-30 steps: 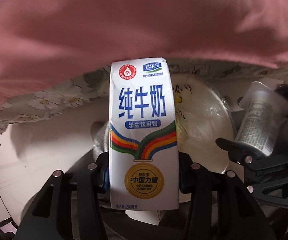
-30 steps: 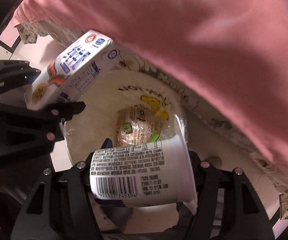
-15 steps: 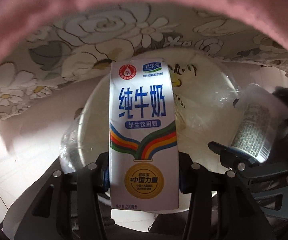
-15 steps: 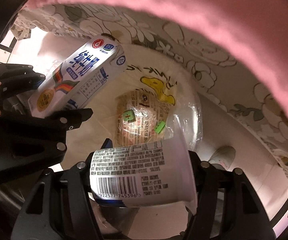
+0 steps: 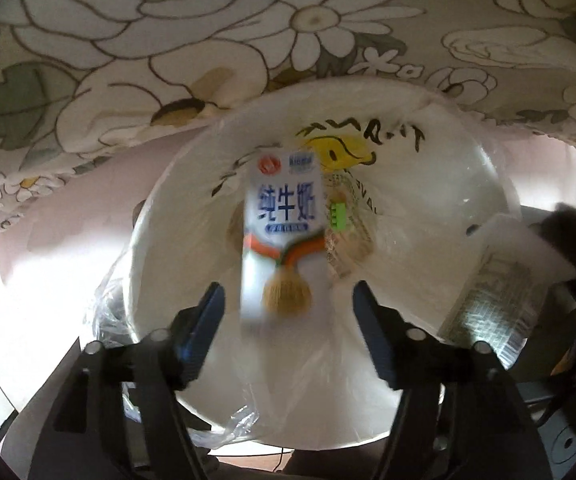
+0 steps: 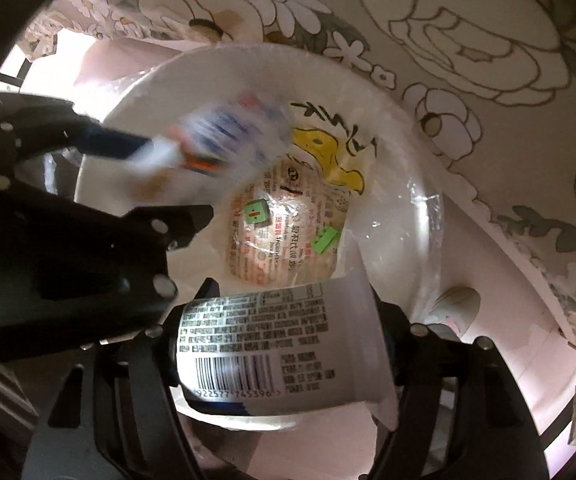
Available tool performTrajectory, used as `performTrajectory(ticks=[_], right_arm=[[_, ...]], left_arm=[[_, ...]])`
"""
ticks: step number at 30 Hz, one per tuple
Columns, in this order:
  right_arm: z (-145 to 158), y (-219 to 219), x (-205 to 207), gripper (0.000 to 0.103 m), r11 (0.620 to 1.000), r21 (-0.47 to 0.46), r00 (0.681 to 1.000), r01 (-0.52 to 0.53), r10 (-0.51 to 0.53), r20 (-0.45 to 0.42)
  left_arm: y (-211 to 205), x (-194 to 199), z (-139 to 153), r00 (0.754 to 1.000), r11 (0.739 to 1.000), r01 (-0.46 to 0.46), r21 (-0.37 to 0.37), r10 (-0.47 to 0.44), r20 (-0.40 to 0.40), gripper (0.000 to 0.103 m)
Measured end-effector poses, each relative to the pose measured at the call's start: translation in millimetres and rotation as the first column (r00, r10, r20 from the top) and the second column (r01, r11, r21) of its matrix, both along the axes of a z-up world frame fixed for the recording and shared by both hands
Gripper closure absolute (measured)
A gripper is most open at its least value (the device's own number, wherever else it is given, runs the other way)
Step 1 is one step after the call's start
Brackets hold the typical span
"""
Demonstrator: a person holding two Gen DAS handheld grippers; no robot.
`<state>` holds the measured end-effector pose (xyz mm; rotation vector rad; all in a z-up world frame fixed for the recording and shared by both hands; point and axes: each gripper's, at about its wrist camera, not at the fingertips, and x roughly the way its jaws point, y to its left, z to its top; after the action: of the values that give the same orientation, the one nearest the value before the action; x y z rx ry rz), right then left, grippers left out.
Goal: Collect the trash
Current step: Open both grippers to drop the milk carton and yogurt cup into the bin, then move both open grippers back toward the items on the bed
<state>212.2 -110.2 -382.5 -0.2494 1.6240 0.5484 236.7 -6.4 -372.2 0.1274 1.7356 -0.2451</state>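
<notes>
1. Step in hand: disposal into the bin (image 5: 500,184), a white round tub lined with clear film, filling the middle of both views.
2. Left tool (image 5: 288,312): released, jaws spread wide, nothing between them. Milk carton (image 5: 282,240) blurred at centre frame, clear of both jaws, judged to be dropping into the bin.
3. Right tool (image 6: 288,356): clenched on the yogurt cup (image 6: 284,352), lower centre of the right view, cup lying sideways with its flared rim to the right, poised over the near rim of the bin.
4. Already at the bin bottom: crinkled printed wrapper (image 6: 284,236) with green marks.
5. Next move, judged: advance the right tool further over the bin opening, then spread the jaws; the cup overhangs the near edge only.
6. Materials: carton of glossy coated card, rectangular; cup of thin tapered plastic, barcode label; liner glossy and creased; floral cloth (image 5: 168,40) across the upper frame, soft, draped.
</notes>
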Motion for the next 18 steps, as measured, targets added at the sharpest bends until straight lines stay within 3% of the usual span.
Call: performTrajectory(ticks=[10,18], right_arm=[[5.2,2.2,-4.8,0.033,1.000,0.016,1.000,0.003,-0.003,-0.001],[34.5,-5.2,-13.7,0.033,0.999,0.030,1.000,0.014,-0.015,0.024]], left_arm=[[-2.3,0.2,4.2,1.000,1.000,0.002,0.013,-0.002,0.002,0.030],[-4.6,-22.7,24.2,1.000,1.000,0.004,0.020,-0.004,0.027,0.030]])
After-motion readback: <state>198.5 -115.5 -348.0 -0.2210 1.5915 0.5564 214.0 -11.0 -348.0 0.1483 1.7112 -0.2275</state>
